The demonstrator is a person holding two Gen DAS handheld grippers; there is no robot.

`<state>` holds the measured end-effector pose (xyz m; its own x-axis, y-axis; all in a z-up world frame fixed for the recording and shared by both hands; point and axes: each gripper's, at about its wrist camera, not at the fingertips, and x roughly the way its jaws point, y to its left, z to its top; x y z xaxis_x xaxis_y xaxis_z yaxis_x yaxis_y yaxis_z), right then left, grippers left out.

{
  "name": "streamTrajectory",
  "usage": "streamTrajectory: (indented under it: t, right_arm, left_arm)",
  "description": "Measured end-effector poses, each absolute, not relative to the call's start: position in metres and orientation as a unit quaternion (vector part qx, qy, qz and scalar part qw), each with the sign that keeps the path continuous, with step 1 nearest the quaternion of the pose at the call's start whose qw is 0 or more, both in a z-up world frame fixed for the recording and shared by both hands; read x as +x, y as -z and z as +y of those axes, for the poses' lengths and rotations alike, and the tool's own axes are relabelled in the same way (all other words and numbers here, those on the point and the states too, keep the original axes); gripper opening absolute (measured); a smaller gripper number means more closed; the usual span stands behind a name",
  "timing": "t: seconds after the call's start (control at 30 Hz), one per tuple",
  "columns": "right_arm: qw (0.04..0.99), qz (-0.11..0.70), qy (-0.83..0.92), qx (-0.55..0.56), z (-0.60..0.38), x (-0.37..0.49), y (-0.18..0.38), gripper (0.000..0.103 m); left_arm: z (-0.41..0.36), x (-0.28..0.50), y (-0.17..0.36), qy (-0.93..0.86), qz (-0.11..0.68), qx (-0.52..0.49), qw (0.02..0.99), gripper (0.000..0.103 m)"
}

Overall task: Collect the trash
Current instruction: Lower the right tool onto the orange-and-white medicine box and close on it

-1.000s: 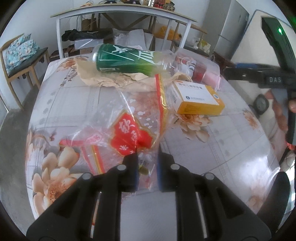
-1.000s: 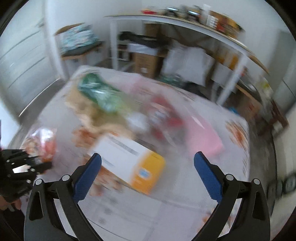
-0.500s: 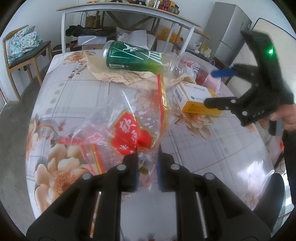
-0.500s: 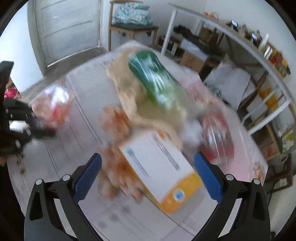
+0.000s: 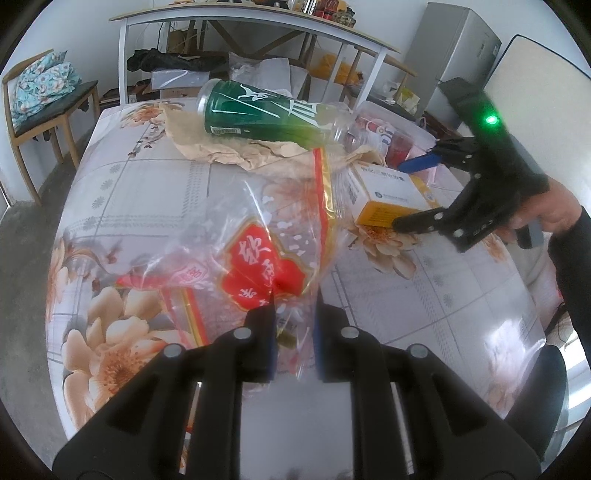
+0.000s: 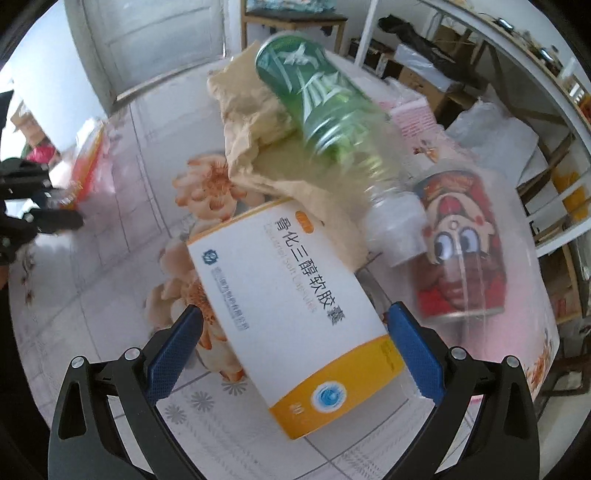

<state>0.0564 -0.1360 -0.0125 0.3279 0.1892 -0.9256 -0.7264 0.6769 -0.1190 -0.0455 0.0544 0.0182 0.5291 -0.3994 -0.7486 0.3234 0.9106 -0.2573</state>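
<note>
My left gripper (image 5: 294, 314) is shut on the edge of a clear plastic bag (image 5: 266, 236) with a red printed label, held up over the flowered table (image 5: 147, 192). In the right wrist view my right gripper (image 6: 295, 334) stands open, its blue pads on either side of a white and orange medicine box (image 6: 295, 310) lying on the table, not touching it. A green-labelled plastic bottle (image 6: 325, 114) lies on crumpled brown paper (image 6: 251, 122) behind the box. A red cartoon-printed can (image 6: 458, 243) lies right of the bottle's neck.
A person's hand (image 5: 550, 214) holds the right gripper (image 5: 424, 192) at the table's right side. A chair (image 5: 48, 110) with a cushion stands left of the table. A white shelf table (image 5: 258, 22) with boxes and bags beneath, and a grey cabinet (image 5: 458, 48), stand behind.
My right gripper has come down and rolled, closing in on the medicine box until its open fingers straddle it. The left gripper has kept still with the bag.
</note>
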Motion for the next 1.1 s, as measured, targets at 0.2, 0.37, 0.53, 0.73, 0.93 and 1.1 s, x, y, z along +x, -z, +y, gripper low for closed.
streamTrajectory:
  t: [0.2,0.37,0.53,0.73,0.93,1.1]
  right_arm:
    - [0.758,0.515,-0.310,-0.254,-0.132,0.066,0.022,0.096]
    - [0.759,0.522,-0.321,-0.222,-0.135,0.060,0.021,0.078]
    - [0.768,0.512,-0.319,-0.213,-0.136,0.043,0.021,0.075]
    - [0.779,0.500,-0.318,-0.205,-0.136,0.012,0.015,0.073]
    - [0.794,0.478,-0.325,-0.188,-0.146,-0.018,-0.012,0.073]
    - [0.807,0.452,-0.330,-0.190,-0.144,-0.041,-0.040,0.073]
  left_arm:
    - [0.055,-0.045,-0.018,0.206,0.440,-0.047,0.873,0.014]
    - [0.054,-0.043,-0.015,0.209,0.443,-0.043,0.871,0.014]
    - [0.050,-0.045,-0.014,0.212,0.446,-0.035,0.869,0.014]
    - [0.044,-0.050,-0.019,0.218,0.443,-0.026,0.869,0.014]
    - [0.042,-0.066,-0.033,0.225,0.434,-0.031,0.872,0.013]
    - [0.059,-0.102,-0.085,0.205,0.390,-0.021,0.897,0.013]
